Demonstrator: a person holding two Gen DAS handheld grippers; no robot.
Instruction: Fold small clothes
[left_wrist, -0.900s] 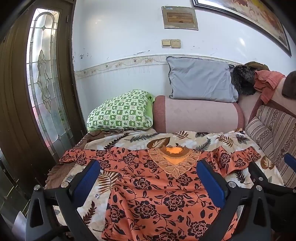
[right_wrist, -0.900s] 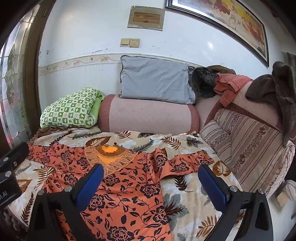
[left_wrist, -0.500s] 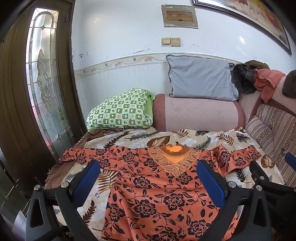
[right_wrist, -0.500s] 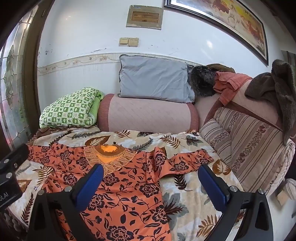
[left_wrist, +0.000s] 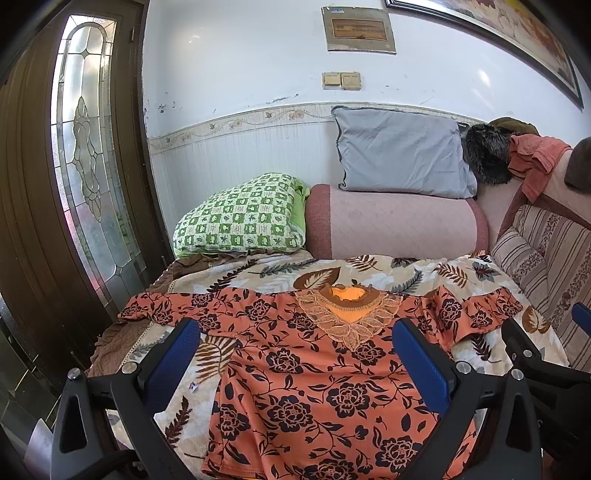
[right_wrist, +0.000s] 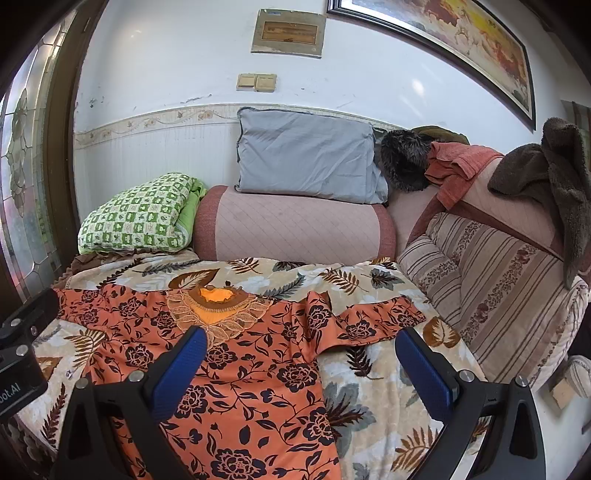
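Note:
An orange top with black flowers (left_wrist: 314, 369) lies spread flat on a leaf-print blanket (left_wrist: 258, 273), neckline away from me, both sleeves out to the sides. It also shows in the right wrist view (right_wrist: 240, 369). My left gripper (left_wrist: 295, 354) is open and empty, held above the top's middle. My right gripper (right_wrist: 299, 362) is open and empty, above the top's right side, near the right sleeve (right_wrist: 373, 321). Part of the right gripper shows at the right of the left wrist view (left_wrist: 535, 354).
A green checked pillow (left_wrist: 240, 218), a pink bolster (left_wrist: 395, 225) and a grey pillow (left_wrist: 402, 155) lie at the back against the wall. A striped cushion (right_wrist: 491, 291) with draped towels borders the right. A glass-panelled door (left_wrist: 88, 155) stands left.
Both views have drifted very slightly; the top and both open grippers stay as they were.

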